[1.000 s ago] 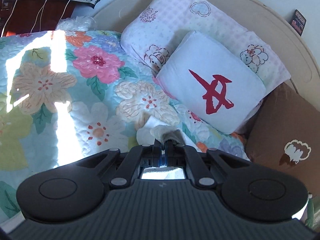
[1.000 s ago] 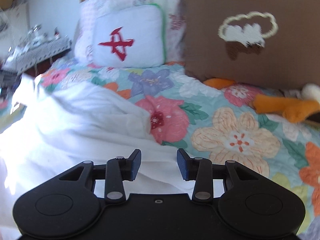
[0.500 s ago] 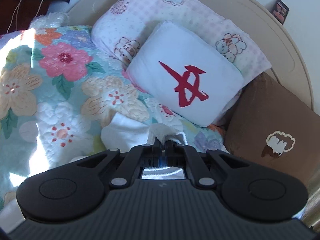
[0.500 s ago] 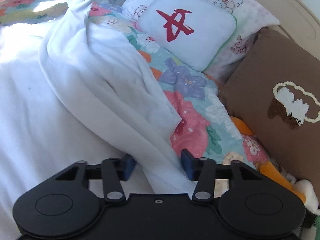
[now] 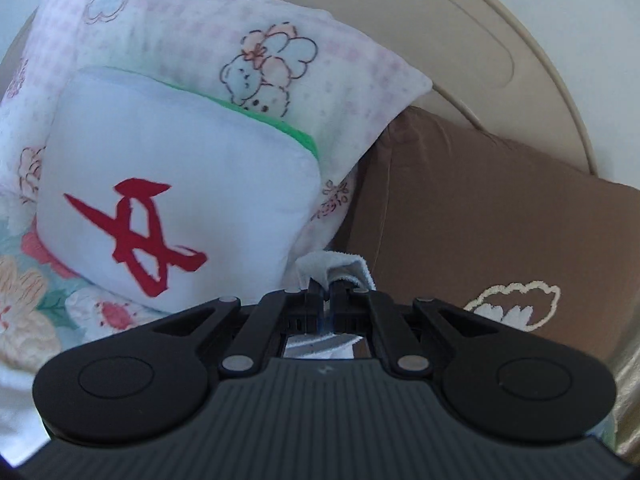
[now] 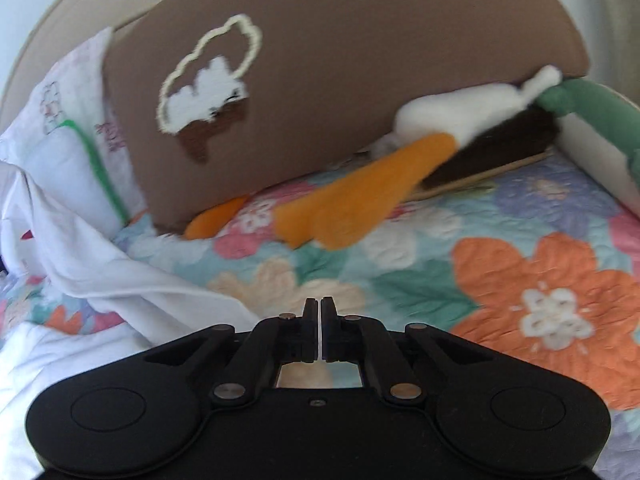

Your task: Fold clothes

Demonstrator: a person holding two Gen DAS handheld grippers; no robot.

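A white garment (image 6: 100, 280) lies rumpled on the floral bedspread (image 6: 520, 280) at the left of the right wrist view. My left gripper (image 5: 327, 286) is shut on a white ribbed edge of the garment (image 5: 340, 266), held up in front of the pillows. My right gripper (image 6: 321, 305) is shut, with its fingertips pressed together and no cloth showing between them; the garment lies just to its left and below.
A white pillow with a red character (image 5: 168, 208) leans on a pink checked pillow (image 5: 240, 60). A brown cushion (image 5: 500, 220) stands at the curved headboard (image 5: 480, 40). An orange and white plush toy (image 6: 400, 168) lies by the brown cushion (image 6: 320, 80).
My left gripper has swung right and up with the cloth edge, toward the pillows. My right gripper has closed from open and turned right, away from the garment's fold.
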